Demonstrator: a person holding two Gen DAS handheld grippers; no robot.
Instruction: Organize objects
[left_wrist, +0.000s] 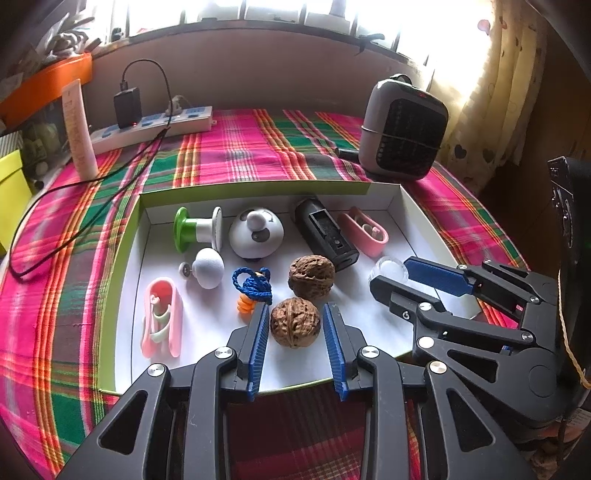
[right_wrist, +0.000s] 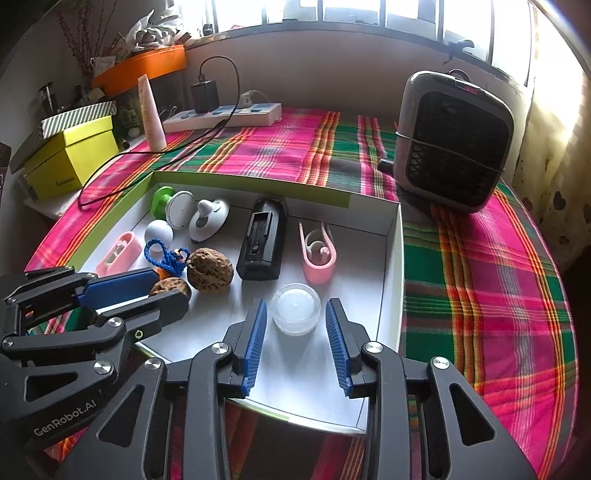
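Left wrist view: the left hand-held gripper (left_wrist: 295, 334) is shown with its blue pads spread to either side of the near walnut (left_wrist: 294, 322), which rests on the white floor of the shallow box (left_wrist: 258, 189); a narrow gap is seen on each side, so the walnut is judged to lie free between the jaws and not pinched. A second walnut (left_wrist: 311, 274) lies just beyond the first, and a blue cord loop (left_wrist: 252, 287) lies just to its left. The right hand-held gripper (left_wrist: 417, 284) is seen at the right, its tips flanking the clear lidded jar (left_wrist: 389, 271). Right wrist view: the right hand-held gripper (right_wrist: 296, 334) is likewise shown spread, with the clear lidded jar (right_wrist: 296, 308) standing upright on the box floor between its pads and apart from both. The jar lies straight ahead along the fingers, near the right-hand wall of the box (right_wrist: 395, 258); being round, it offers no long axis to align with. The left hand-held gripper (right_wrist: 162, 291) enters from the left, with the near walnut (right_wrist: 170, 287) between its fingers. Each object is thus nearest to the hand-held gripper already straddling it. The box rests on a plaid-covered tabletop (right_wrist: 480, 277).
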